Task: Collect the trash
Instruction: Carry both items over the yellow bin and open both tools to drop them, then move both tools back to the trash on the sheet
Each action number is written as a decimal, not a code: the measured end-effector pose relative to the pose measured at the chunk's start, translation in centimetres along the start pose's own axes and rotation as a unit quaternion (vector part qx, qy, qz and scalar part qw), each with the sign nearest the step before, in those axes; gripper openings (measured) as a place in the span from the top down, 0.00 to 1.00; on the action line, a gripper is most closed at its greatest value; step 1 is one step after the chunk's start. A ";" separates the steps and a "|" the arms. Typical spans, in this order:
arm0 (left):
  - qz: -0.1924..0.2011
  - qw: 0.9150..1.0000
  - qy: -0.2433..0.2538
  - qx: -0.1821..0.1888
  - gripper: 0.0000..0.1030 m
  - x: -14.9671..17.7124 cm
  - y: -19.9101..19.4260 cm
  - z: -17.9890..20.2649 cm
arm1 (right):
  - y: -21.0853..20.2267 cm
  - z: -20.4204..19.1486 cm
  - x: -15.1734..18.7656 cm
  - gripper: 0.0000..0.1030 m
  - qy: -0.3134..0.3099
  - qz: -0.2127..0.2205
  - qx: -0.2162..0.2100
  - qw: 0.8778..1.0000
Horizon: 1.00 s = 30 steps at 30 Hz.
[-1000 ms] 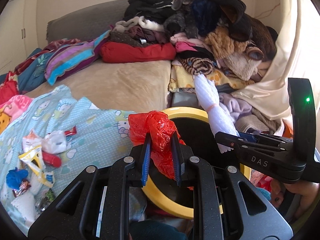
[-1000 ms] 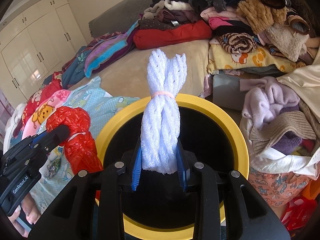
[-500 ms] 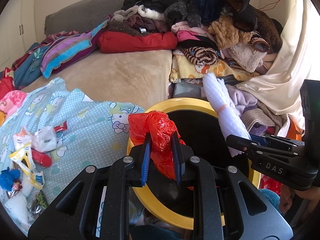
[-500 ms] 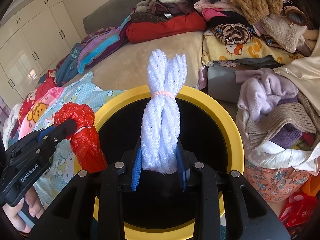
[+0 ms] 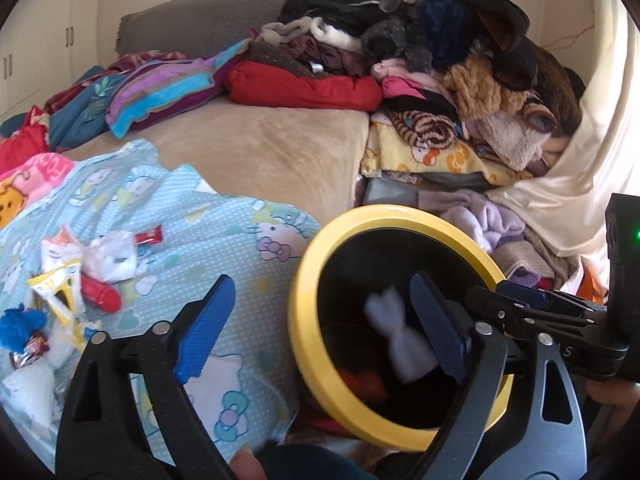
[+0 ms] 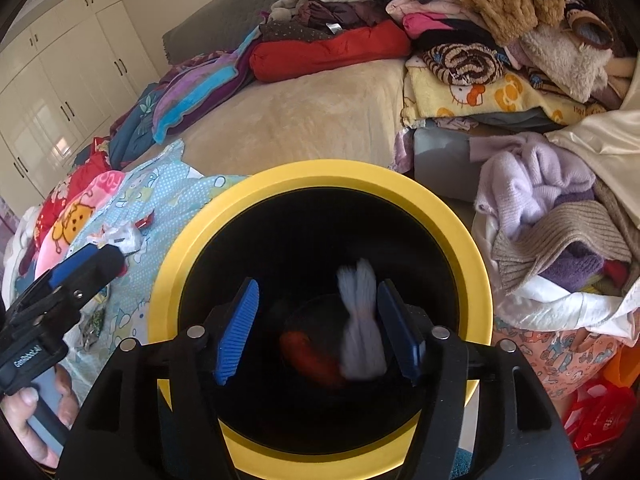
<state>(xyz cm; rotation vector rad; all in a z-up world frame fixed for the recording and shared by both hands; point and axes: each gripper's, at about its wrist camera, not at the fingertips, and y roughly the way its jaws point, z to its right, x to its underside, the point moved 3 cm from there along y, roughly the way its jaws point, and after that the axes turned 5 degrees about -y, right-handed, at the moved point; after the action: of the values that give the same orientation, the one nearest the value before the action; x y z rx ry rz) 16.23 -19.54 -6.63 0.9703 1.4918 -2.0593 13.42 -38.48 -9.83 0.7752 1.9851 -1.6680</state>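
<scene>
A black bin with a yellow rim [image 5: 400, 216] [image 6: 320, 176] stands against the bed. My left gripper [image 5: 320, 312] hangs over its left edge, jaws opening wide, nothing between them. A red plastic bag [image 5: 360, 384] [image 6: 308, 356] lies down inside the bin. My right gripper [image 6: 318, 320] is above the bin mouth, jaws opening. A blurred white foam net [image 6: 360, 320] [image 5: 396, 336] drops between them, close to the right finger, and no pad presses on it. Several wrappers [image 5: 80, 272] lie on the light blue cartoon sheet [image 5: 224, 240].
Heaped clothes [image 5: 460, 60] fill the bed's far right. A tan blanket [image 5: 260, 148] covers the middle. A basket of knitwear [image 6: 560, 240] stands right of the bin. White wardrobe doors [image 6: 52, 80] are at the left. A hand [image 6: 36, 412] holds the left gripper.
Both grippers have opened. The red bag left the left gripper and lies in the bin. The white net slipped out of the right gripper and is falling in.
</scene>
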 end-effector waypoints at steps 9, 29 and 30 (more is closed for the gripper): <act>0.027 0.999 -0.035 -0.026 0.14 -0.2 -3.2 -3.7 | -1.8 -3.4 -0.6 0.38 -0.032 0.038 -0.012 0.999; 0.085 0.988 -0.099 -0.084 0.14 -0.8 -8.8 -11.4 | -3.9 -13.0 -0.2 0.32 -0.092 0.074 -0.071 0.990; 0.088 0.987 -0.101 -0.087 0.14 -0.8 -9.0 -11.8 | -3.8 -13.5 -0.1 0.32 -0.094 0.073 -0.075 0.990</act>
<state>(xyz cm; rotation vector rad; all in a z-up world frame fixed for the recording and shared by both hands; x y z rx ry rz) 14.09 -5.45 -2.34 0.7703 1.4006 -1.8104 11.37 -25.68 -4.46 0.6649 1.8517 -1.4353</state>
